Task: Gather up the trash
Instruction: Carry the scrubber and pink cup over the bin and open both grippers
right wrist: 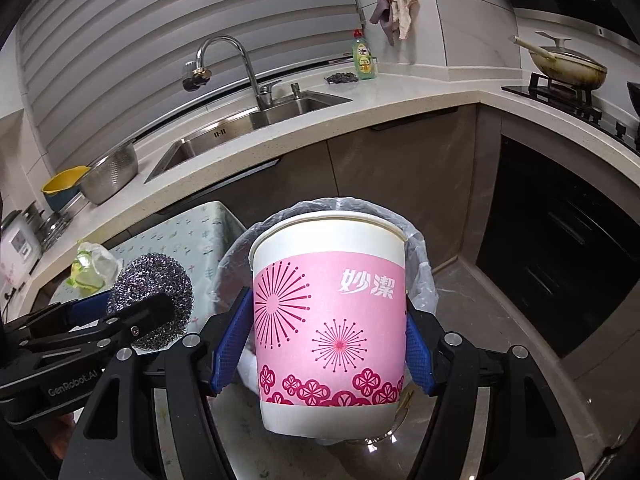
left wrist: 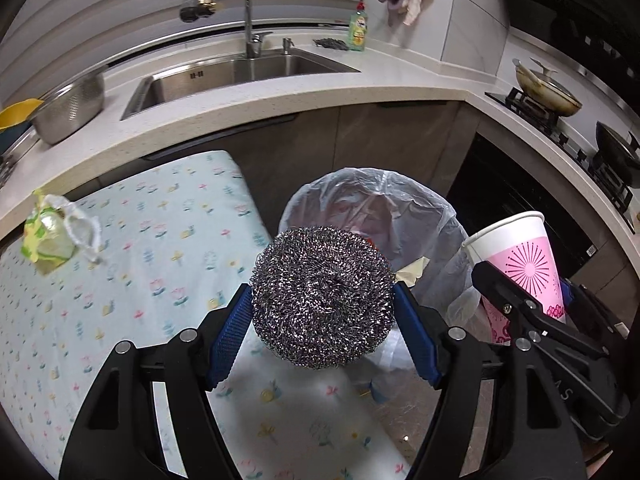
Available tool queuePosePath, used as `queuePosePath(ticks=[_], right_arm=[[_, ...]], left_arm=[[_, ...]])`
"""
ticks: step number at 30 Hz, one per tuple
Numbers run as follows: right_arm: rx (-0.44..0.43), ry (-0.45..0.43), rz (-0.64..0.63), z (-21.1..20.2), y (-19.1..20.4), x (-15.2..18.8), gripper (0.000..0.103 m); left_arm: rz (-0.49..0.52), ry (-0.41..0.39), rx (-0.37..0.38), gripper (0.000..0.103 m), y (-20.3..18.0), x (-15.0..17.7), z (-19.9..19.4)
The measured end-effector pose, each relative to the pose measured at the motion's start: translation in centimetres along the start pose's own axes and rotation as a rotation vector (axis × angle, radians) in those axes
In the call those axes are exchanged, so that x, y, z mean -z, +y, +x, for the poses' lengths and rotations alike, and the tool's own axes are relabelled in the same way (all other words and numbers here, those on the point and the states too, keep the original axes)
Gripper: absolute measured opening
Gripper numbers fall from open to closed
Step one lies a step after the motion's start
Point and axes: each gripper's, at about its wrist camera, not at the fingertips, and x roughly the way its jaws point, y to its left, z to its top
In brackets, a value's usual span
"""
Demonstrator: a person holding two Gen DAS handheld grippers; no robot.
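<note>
Crumpled yellow-green wrapper with clear plastic (left wrist: 52, 236) lies on the floral-print tablecloth table (left wrist: 132, 280), far left. Left gripper (left wrist: 323, 312) pinches a round steel-wool scouring ball (left wrist: 322, 296), at the table edge, just short of the bin lined with a clear plastic bag (left wrist: 372, 204). Right gripper (right wrist: 330, 340) clamps a white paper cup with pink firework print (right wrist: 328, 316), upright, held in front of the bin.

Around the one lined trash bin (left wrist: 372, 208) there are two grippers, one steel scourer (left wrist: 322, 298) and one pink paper cup (right wrist: 328, 316) above it, one crumpled wrapper (left wrist: 50, 236) left of it, and, beyond it, one faucet (left wrist: 236, 4), one dish-soap bottle (left wrist: 357, 28) and two pans.
</note>
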Motion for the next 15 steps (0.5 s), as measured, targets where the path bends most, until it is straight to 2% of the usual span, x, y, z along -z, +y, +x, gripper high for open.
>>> queuePosePath(ticks=[9, 11, 15], right_arm=[[0.027, 0.017, 0.033, 4.2, -1.7, -1.5, 0.068], [0.034, 0.018, 0.036, 4.8, -1.6, -1.5, 0.068], [0.03, 0.024, 0.049, 5.4, -1.8, -1.8, 0.07]], left_arm=[[0.028, 0.033, 0.045, 0.069, -0.7, -1.4, 4.3], [0.029, 0.026, 0.046, 0.073, -0.6, -1.6, 4.7], [0.024, -0.002, 0.047, 0.089, 0.0, -2.0, 4.7]])
